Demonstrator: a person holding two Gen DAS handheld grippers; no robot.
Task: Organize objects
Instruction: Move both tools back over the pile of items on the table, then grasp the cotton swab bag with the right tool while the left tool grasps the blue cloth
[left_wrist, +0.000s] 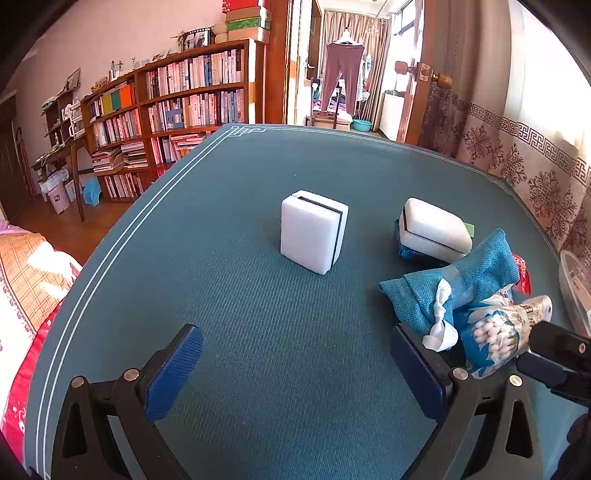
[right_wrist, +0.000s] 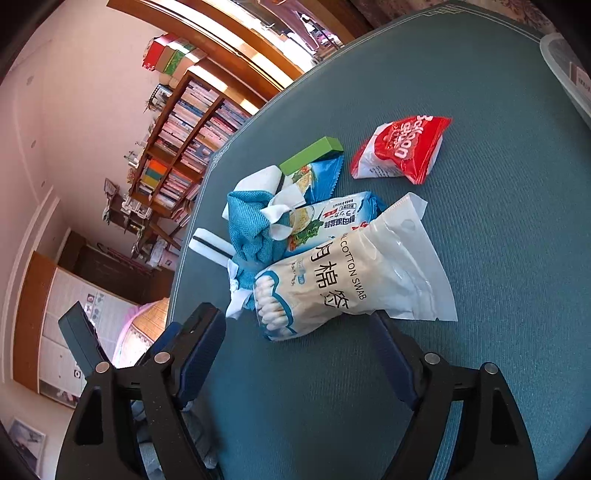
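Two grippers are in my hands, and both have their jaws wide apart with nothing between them. My left gripper (left_wrist: 295, 373) hovers low over a bare part of the teal tabletop (left_wrist: 229, 295), pointing toward a white sponge block (left_wrist: 314, 230) with a dark middle layer, which stands upright by itself near the middle. A second sponge block (left_wrist: 434, 229) lies farther right, resting partly on a blue snack packet, at the back of the pile. My right gripper (right_wrist: 297, 354) is just in front of the bag of cotton swabs (right_wrist: 351, 273), the nearest thing in that pile. This bag leans on a blue cloth pouch (right_wrist: 251, 229) with a white ribbon, and behind it lies a blue soda biscuit packet (right_wrist: 332, 214) and a small green box (right_wrist: 310, 157). A red balloon packet (right_wrist: 399, 147) lies apart, toward the far right of the tabletop, and a clear plastic container (right_wrist: 565, 62) shows at the right edge; I judge it is where things should go. I think the next step is to take the cotton swab bag. The risk is that the smooth plastic slips from the pads, or that I pinch only the empty flat end and the heavy part swings down. Lifting the bag may also drag the pouch, since they touch. The standing sponge may fall over if my left gripper bumps it.
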